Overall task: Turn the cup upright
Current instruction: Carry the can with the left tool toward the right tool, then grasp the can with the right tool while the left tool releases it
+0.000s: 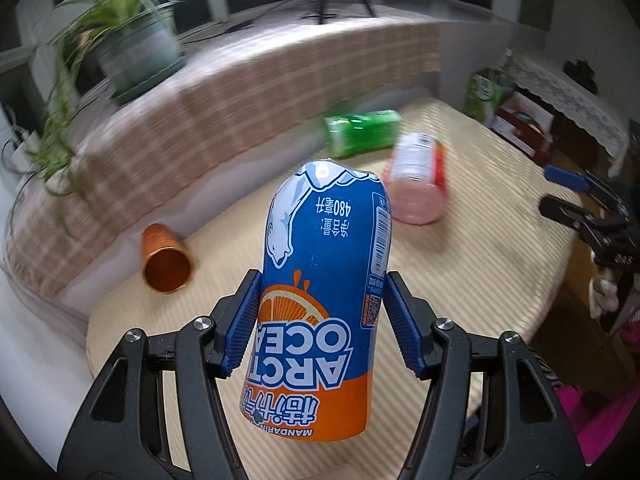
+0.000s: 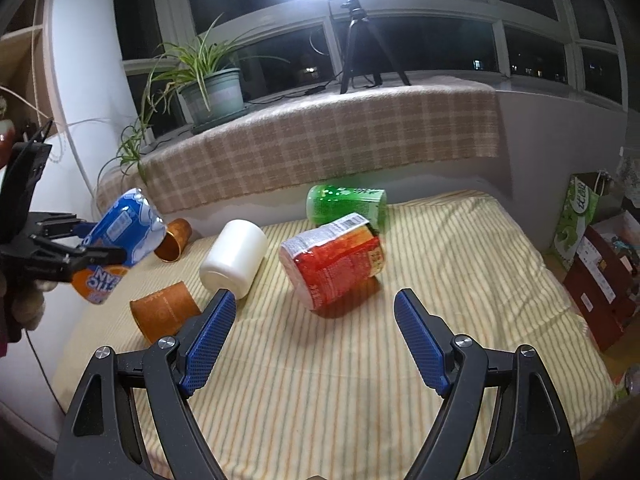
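Left gripper point(image 1: 320, 320): we see its 2 blue pads clamped on the sides of the blue cup point(image 1: 326, 280), which it holds lifted clear of the tabletop point(image 1: 480, 272); in the right wrist view we see the same grasp at the far left point(image 2: 102, 246).
Blue cup: blue-and-orange printed sleeve, lettering upside down in the left wrist view; in the right wrist view point(image 2: 120, 240) it is tilted, blue end up and toward the window.
Right gripper point(image 2: 316, 312): we find it spread wide and holding nothing, hovering above the striped cloth; in the left wrist view it appears at the right edge point(image 1: 560, 192).
Red cup point(image 2: 334, 260): tilted near the middle of the cloth, just beyond the right gripper, touching neither pad.
Green cup point(image 2: 346, 204): on its side behind the red cup, close to it.
White cup point(image 2: 236, 256): on its side, left of the red cup.
Orange cups: 2, both on their sides; 1 near the left pad of the right gripper point(image 2: 164, 312), 1 further back beside the blue cup point(image 2: 174, 240).
Plant point(image 2: 212, 88): potted, on the checked sill behind the tabletop.
Tripod point(image 2: 360, 44): on the sill, carrying a bright lamp.
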A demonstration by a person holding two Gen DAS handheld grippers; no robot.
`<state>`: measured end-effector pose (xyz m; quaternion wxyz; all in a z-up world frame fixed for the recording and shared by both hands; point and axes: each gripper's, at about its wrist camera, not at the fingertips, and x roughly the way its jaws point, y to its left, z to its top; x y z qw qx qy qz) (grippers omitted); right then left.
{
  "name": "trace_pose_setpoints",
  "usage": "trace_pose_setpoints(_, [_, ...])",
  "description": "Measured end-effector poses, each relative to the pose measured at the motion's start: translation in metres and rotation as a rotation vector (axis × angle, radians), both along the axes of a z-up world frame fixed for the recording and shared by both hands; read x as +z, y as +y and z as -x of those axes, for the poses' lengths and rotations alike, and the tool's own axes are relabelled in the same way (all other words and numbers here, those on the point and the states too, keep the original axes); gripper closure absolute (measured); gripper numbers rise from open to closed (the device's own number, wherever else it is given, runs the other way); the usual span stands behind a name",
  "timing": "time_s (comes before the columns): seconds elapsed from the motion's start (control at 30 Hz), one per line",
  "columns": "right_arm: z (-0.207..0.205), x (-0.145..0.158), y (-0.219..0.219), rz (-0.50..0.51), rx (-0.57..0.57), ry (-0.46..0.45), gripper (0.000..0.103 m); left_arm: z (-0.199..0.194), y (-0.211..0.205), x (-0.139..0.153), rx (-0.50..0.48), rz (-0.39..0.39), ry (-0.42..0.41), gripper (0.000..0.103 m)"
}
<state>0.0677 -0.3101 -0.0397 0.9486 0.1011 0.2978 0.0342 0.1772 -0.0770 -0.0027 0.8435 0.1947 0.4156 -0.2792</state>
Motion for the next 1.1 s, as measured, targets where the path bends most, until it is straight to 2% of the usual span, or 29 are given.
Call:
trace_pose_setpoints(0.23, [0.019, 0.001, -0.02, 0.007, -0.03, -0.005, 0.022, 0.026, -0.039, -0.021, -0.096, -0.005, 0.052, 0.04])
trace_pose_setpoints(0.43, [0.03, -0.007, -0.036, 0.03, -0.044, 0.017, 0.022, 0.033, -0.073, -0.07, -0.169, -0.06, 0.144, 0.04])
trace_pose_setpoints(0.6, [0.034, -0.012, -0.042, 0.066, -0.007, 0.035, 0.022, 0.035, -0.089, -0.096, -0.2, -0.087, 0.189, 0.039])
trace_pose_setpoints(0.83, [0.023, -0.012, -0.036, 0.15, 0.157, 0.036, 0.022, 0.031, -0.088, -0.104, -0.192, -0.078, 0.195, 0.036])
trace_pose_setpoints(0.93, [0.015, -0.01, -0.031, 0.194, 0.239, 0.025, 0.022, 0.032, -0.084, -0.102, -0.182, -0.075, 0.182, 0.021])
trace_pose_setpoints(1.1, [0.004, 0.0, -0.009, 0.311, 0.496, -0.01, 0.022, 0.034, -0.074, -0.091, -0.157, -0.052, 0.154, 0.018])
